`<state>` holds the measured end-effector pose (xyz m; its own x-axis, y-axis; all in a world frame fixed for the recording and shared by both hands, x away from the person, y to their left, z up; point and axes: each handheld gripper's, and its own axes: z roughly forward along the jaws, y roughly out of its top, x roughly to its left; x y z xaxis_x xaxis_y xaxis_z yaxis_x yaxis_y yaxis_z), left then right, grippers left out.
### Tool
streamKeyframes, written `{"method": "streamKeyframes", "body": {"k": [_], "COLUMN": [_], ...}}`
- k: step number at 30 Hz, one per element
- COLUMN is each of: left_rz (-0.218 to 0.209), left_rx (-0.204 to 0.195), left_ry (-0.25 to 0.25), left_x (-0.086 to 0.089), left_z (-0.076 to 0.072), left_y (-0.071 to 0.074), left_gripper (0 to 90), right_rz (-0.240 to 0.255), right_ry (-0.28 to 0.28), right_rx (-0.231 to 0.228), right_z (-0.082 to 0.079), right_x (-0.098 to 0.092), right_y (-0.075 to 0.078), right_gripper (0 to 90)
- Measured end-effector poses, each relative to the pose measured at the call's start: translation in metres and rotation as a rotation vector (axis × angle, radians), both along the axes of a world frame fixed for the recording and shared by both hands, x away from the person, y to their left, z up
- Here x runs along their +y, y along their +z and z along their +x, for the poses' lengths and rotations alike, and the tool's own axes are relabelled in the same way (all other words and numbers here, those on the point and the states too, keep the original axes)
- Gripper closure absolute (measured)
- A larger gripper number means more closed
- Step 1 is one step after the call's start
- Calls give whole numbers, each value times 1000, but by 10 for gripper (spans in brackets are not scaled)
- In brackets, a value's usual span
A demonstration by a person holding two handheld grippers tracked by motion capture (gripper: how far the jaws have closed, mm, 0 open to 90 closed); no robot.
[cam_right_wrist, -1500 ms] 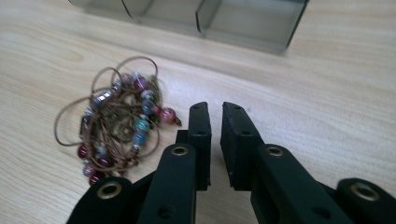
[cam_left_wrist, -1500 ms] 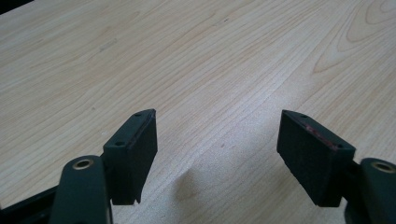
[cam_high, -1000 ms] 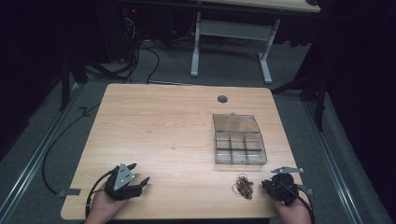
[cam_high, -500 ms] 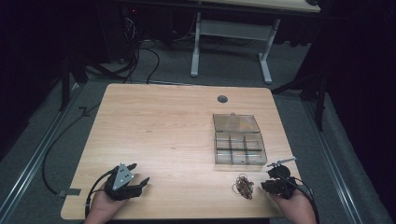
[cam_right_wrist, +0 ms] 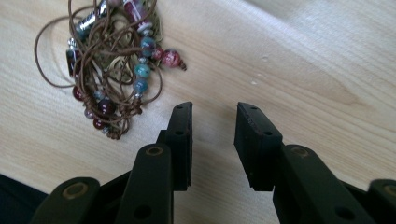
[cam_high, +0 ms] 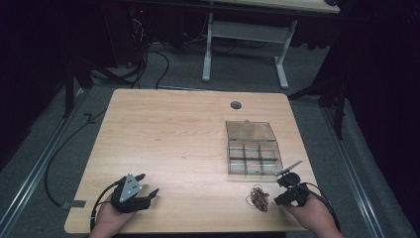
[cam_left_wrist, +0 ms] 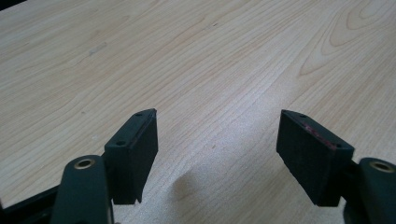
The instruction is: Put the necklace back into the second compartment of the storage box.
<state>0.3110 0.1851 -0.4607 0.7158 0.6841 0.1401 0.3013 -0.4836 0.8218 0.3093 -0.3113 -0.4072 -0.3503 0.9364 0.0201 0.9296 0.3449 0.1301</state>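
Here the right gripper (cam_right_wrist: 212, 140), jaws partly open and empty near the desk's (cam_high: 173, 134) front right corner, sits just beside the tangled beaded cord necklace (cam_right_wrist: 114, 60); a careless pinch could snag one loop and drag the knot. Since a second ago it has tilted toward the necklace. The left gripper (cam_left_wrist: 217, 149) rests wide open near the front left corner, and the clear compartment box (cam_high: 252, 148) lies behind the necklace toward the right edge.

No readable text in any view.

No words, labels, brand marks, numbers or signs can be made out on the wooden table (cam_high: 173, 134), nor on the clear compartment box (cam_high: 252, 148) standing on it.
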Motion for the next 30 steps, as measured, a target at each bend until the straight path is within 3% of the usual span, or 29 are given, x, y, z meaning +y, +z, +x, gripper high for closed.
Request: {"method": "streamKeyframes", "body": {"k": [4, 13, 18, 30], "left_rz": [2, 0, -1, -6], "left_rx": [0, 7, 6, 7], "left_ry": [-2, -4, -6, -9], "left_x": [0, 0, 0, 0], "left_z": [0, 1, 0, 0], "left_y": [0, 0, 0, 0], "left_gripper": [299, 300, 299, 299], "right_rz": [-5, 25, 49, 24], "right_ry": [12, 71, 98, 191], "right_rx": [23, 71, 69, 67], "right_z": [1, 6, 11, 21], "right_x": [2, 14, 25, 53], "right_y": [1, 11, 8, -7], "right_gripper": [652, 390, 264, 219]}}
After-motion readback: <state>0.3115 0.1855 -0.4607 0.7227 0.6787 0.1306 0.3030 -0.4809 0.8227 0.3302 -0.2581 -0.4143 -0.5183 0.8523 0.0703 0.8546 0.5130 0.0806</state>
